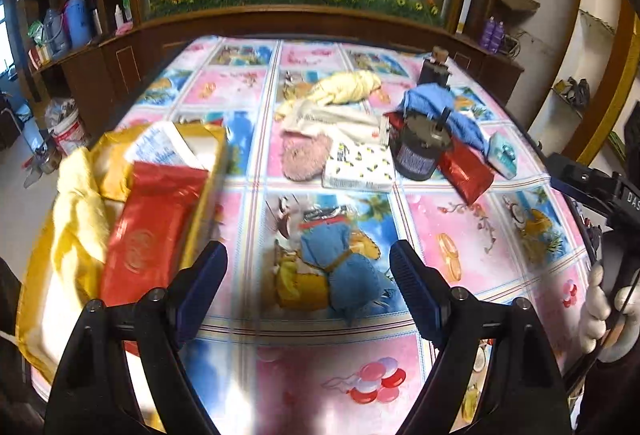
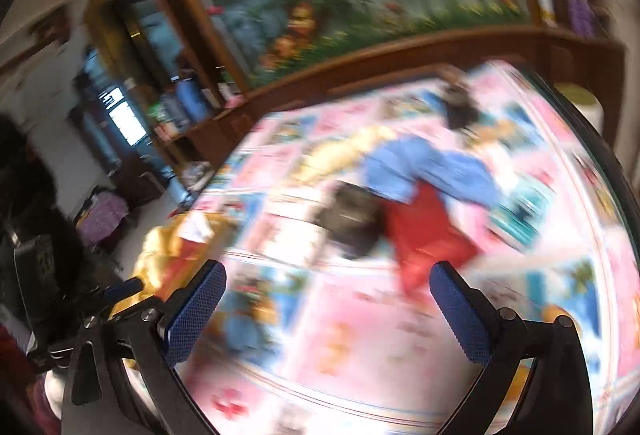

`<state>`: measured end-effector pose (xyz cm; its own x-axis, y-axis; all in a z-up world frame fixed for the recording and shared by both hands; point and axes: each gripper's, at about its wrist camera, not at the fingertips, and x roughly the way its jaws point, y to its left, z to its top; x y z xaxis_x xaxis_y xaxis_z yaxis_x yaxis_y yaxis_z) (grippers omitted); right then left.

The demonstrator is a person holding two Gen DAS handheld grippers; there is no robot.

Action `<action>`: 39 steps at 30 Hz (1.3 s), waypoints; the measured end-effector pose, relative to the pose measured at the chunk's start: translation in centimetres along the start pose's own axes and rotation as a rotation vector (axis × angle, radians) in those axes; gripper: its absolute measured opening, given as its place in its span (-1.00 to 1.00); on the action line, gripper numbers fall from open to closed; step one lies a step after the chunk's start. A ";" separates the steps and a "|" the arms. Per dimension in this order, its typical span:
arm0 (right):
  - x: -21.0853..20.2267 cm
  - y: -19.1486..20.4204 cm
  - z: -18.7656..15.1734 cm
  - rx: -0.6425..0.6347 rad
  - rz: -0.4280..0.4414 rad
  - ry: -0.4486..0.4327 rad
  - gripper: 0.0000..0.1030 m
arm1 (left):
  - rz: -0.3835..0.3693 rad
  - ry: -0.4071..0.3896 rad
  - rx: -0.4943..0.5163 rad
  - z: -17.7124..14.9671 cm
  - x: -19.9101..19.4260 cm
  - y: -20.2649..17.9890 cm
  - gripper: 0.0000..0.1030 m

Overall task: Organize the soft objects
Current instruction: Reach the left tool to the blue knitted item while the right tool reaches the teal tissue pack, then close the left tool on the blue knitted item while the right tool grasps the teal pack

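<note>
The left gripper [image 1: 308,275] is hovering with jaws apart over the blue-and-yellow cloth bundle [image 1: 336,275] lying on the surface [image 1: 460,219], so it should be descending straight and closing on the middle, while the right gripper [image 2: 328,307], jaws also apart, is holding nothing.

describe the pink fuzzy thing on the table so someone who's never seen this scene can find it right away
On the cartoon-print tablecloth, find the pile of cloths just beyond the centre, topped by a yellow cloth over a cream towel. The pink fuzzy pad lies at that pile's near edge, left of the white packet with yellow spots. It alone is round, shaggy and dusty pink.
</note>
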<state>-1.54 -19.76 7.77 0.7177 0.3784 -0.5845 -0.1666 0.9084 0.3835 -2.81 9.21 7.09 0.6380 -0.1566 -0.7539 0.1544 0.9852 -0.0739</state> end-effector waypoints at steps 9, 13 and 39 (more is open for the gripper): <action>-0.5 -10.7 -1.1 0.139 -0.104 0.009 0.96 | 0.054 0.073 -0.039 -0.9 4.7 -1.4 0.62; -0.2 -11.9 -0.2 0.135 -0.139 0.009 0.94 | 0.057 0.088 -0.019 -0.9 6.3 -2.0 0.62; 9.3 -12.3 3.6 0.119 -0.491 0.181 0.03 | -0.038 0.023 0.090 -1.3 5.0 -3.9 -0.47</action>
<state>9.60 -28.10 0.21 0.5623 -0.0514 -0.8253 0.2447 0.9637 0.1068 -1.22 4.67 2.74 0.6128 -0.1910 -0.7668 0.2460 0.9683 -0.0446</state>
